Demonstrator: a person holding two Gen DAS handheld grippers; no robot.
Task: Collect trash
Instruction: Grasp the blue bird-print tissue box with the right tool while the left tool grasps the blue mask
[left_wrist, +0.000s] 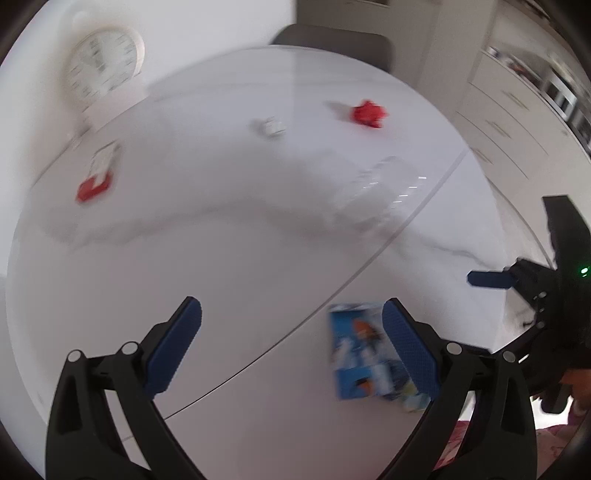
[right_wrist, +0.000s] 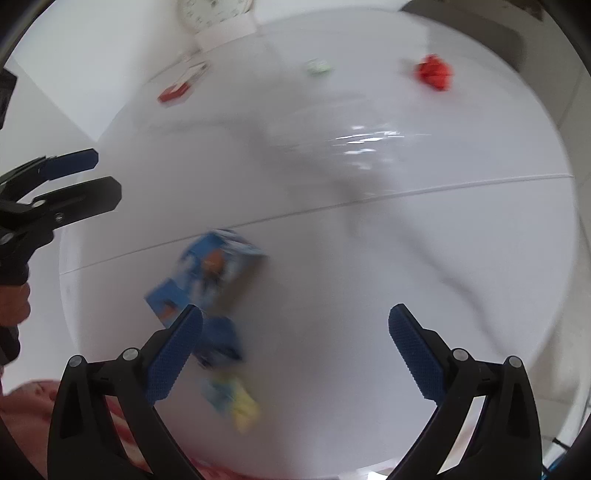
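- The blue carton (right_wrist: 210, 273) lies flat on the white surface (right_wrist: 369, 277), at about 10 o'clock from the right hand-held gripper (right_wrist: 295, 332) and touching, or just behind, its left finger; in the left wrist view the carton sits at 3 o'clock, partly behind that tool's right finger.
- Both views are blurred, so the carton's print cannot be read.
- Right hand-held gripper: released, holding nothing. Left hand-held gripper (left_wrist: 291, 325): likewise spread wide and empty.
- The step in hand looks like an approach to the carton. To do it well, I would centre the carton between the fingers first, since it now sits off to one side of either tool, then come down square to its narrow faces and close gently, as thin card will likely crush or skid on the smooth surface.
- Count: one blue carton; one red crumpled wad (right_wrist: 434, 72) at 1 o'clock; one small pale wad (right_wrist: 317, 66) at 12; one red-and-white packet (right_wrist: 181, 83) at 11; one clear plastic item (right_wrist: 351, 144), hard to make out.
- One clock (left_wrist: 105, 61) by the wall; two hand-held grippers.
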